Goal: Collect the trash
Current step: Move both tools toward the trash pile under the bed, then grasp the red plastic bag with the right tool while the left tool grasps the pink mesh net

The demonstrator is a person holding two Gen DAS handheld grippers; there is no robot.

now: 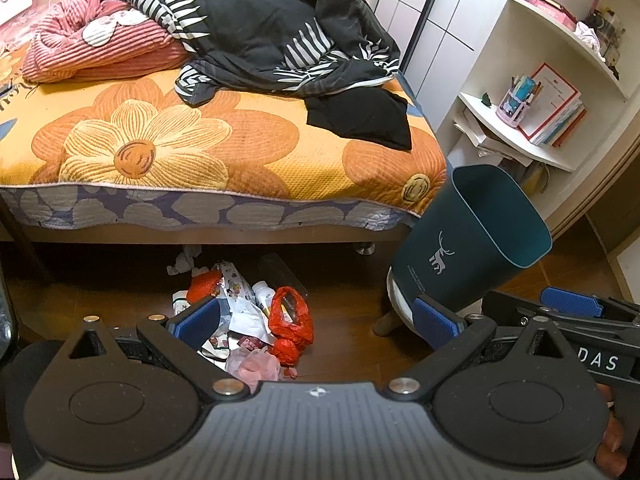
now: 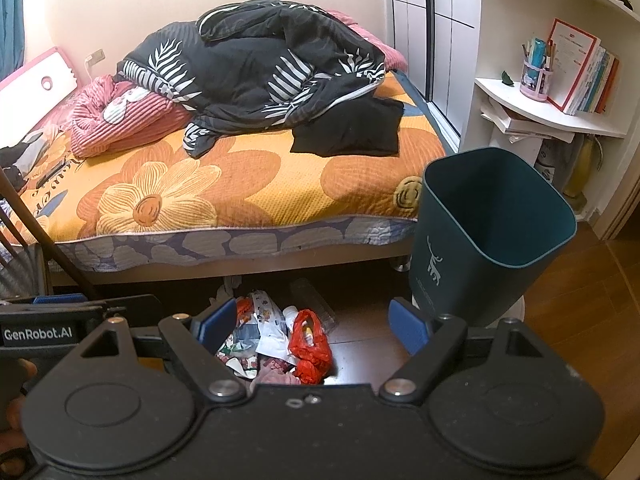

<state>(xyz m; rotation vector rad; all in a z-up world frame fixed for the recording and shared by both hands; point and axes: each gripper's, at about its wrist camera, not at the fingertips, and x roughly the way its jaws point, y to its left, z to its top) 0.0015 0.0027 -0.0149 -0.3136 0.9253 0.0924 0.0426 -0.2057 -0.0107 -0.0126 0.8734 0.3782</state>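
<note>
Red plastic bag tops a trash pile on the floor beside a teal bin; left hand-held gripper and right hand-held gripper both hover released.

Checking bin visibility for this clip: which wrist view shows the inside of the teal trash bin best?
The right wrist view: the teal trash bin stands nearly upright there, its whole rim and much of its inner wall exposed. In the left wrist view the bin appears tilted by the fisheye, showing less interior, its base hidden behind a claw finger.
</note>
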